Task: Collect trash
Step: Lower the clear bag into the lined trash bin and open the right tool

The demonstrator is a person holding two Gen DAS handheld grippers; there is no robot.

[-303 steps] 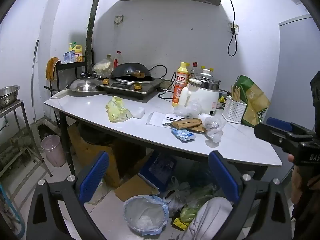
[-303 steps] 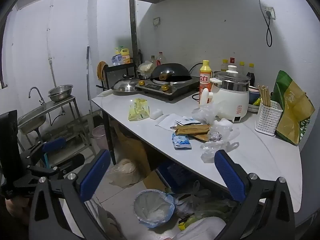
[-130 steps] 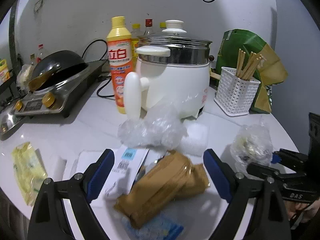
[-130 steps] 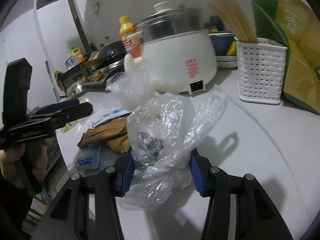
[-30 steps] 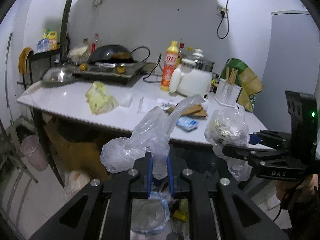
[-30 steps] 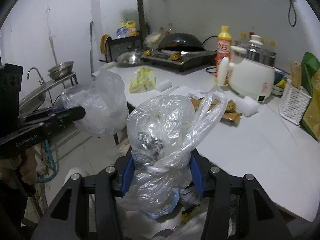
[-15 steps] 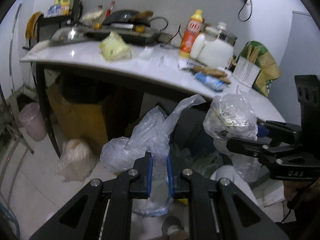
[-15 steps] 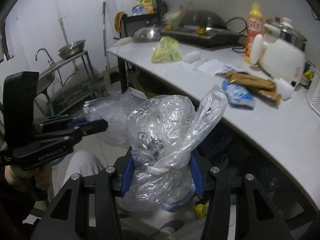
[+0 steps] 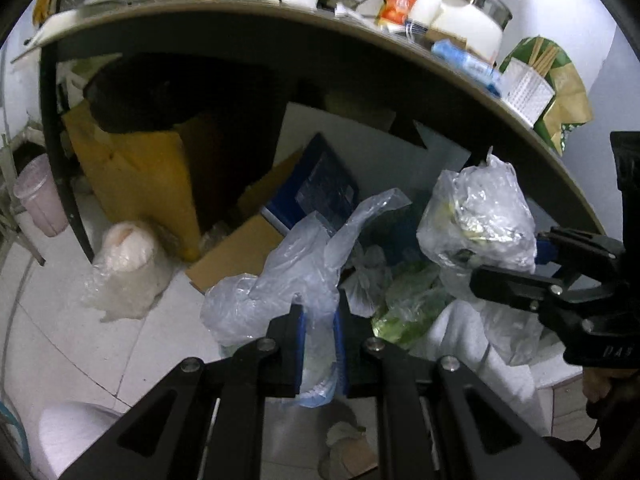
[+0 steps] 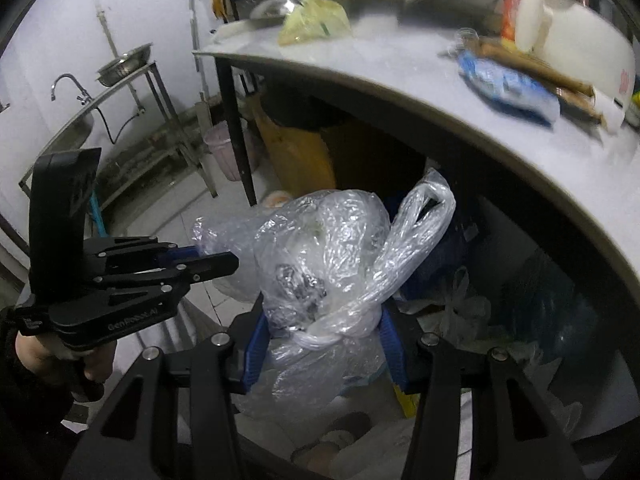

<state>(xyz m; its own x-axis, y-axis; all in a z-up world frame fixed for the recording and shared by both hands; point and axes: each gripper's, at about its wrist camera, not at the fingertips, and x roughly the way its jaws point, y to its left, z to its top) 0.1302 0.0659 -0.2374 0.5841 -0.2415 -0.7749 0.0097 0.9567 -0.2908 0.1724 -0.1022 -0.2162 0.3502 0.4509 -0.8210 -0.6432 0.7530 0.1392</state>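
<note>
My left gripper (image 9: 320,320) is shut on a crumpled, empty clear plastic bag (image 9: 296,276), held low below the table edge. Its black body also shows at the left of the right wrist view, left gripper (image 10: 216,260), with that bag (image 10: 224,232) bulging past its tips. My right gripper (image 10: 324,332) is shut on a knotted clear bag (image 10: 324,248) with dark scraps inside. That knotted bag (image 9: 480,216) hangs to the right in the left wrist view. A bit of the blue bin liner (image 9: 316,394) peeks out under the left jaws; the bin is mostly hidden.
The white table's edge (image 9: 360,60) arches overhead, with a blue packet (image 10: 504,80), brown wrappers (image 10: 536,68) and a yellow bag (image 10: 316,20) on top. Underneath are a cardboard box (image 9: 140,168), a white floor bag (image 9: 124,264), a green bag (image 9: 412,296) and a pink bucket (image 9: 40,204).
Both grippers have sunk from above the tabletop to below its edge, each still holding its bag. The views now look under the table at the floor clutter.
</note>
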